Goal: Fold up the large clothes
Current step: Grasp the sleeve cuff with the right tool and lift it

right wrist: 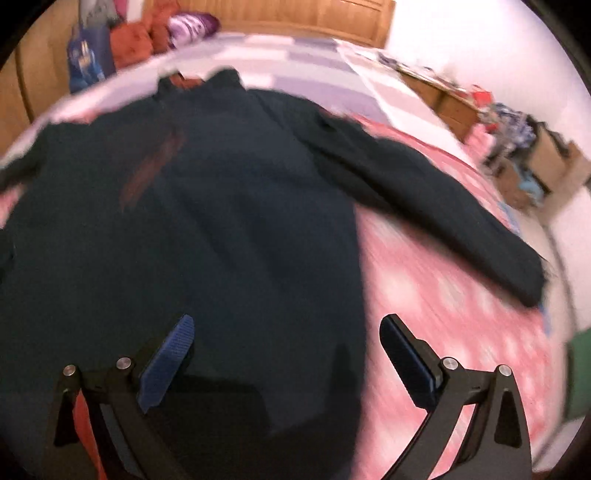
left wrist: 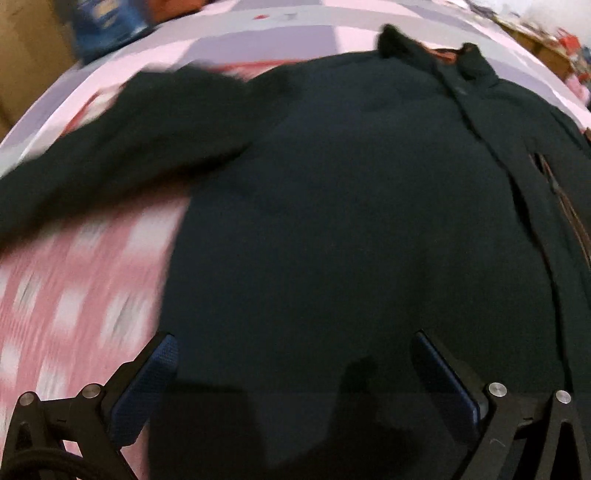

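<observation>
A dark jacket lies spread flat on a bed with a pink patterned cover, collar at the far end and front closure running down the right. One sleeve stretches out to the left. My left gripper hovers open over the jacket's lower left hem, with nothing between its blue-padded fingers. In the right wrist view the same jacket fills the left and middle, its other sleeve reaching right over the pink cover. My right gripper is open above the lower right hem, straddling the jacket's edge.
A wooden headboard stands beyond the bed, with a heap of orange, purple and blue clothes at its left. Cluttered boxes and a low wooden cabinet line the right wall. Lilac and white checked bedding covers the far part.
</observation>
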Tool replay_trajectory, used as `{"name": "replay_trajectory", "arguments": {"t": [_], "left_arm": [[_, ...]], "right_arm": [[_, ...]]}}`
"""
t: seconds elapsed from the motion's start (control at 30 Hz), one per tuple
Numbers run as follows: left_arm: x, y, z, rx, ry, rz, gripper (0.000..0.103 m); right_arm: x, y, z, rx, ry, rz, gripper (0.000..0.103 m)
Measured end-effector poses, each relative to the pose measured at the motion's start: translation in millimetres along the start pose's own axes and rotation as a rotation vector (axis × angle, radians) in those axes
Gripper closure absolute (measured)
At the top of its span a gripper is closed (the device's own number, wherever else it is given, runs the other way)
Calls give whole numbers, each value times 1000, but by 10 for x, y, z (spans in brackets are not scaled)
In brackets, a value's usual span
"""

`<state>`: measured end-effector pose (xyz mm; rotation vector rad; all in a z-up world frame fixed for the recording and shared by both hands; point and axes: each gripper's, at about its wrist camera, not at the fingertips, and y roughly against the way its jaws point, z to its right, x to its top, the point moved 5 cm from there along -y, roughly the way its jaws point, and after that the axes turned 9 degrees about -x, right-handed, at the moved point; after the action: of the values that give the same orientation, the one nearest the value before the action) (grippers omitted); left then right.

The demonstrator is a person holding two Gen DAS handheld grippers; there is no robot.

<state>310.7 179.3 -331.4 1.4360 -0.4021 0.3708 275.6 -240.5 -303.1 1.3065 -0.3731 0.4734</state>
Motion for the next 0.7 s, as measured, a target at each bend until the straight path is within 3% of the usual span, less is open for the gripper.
{"name": "replay_trajectory", "arguments": {"t": [0.1, 0.27, 0.37, 0.5, 0.63, 0.7], "left_arm": [[369, -412, 135, 18, -72, -34, 0], [535, -762, -72, 67, -58, -57, 0], [511, -718, -301, 79, -27, -25, 0], [480, -614, -364, 113, -49, 2, 0], [556, -448, 45, 37, -91, 69, 0], [625, -417, 421, -23, -108, 82, 0]], "right_arm": [[470, -241, -358, 37, 18, 19, 1], [920, -915, -708, 44, 116, -17, 1], [928, -1318, -314, -2, 46, -64, 1], [670, -1368, 497, -128, -140, -110, 1], [522, -1155, 765, -199, -166, -83, 1], [532, -1100, 708, -176, -169, -65, 1]]}}
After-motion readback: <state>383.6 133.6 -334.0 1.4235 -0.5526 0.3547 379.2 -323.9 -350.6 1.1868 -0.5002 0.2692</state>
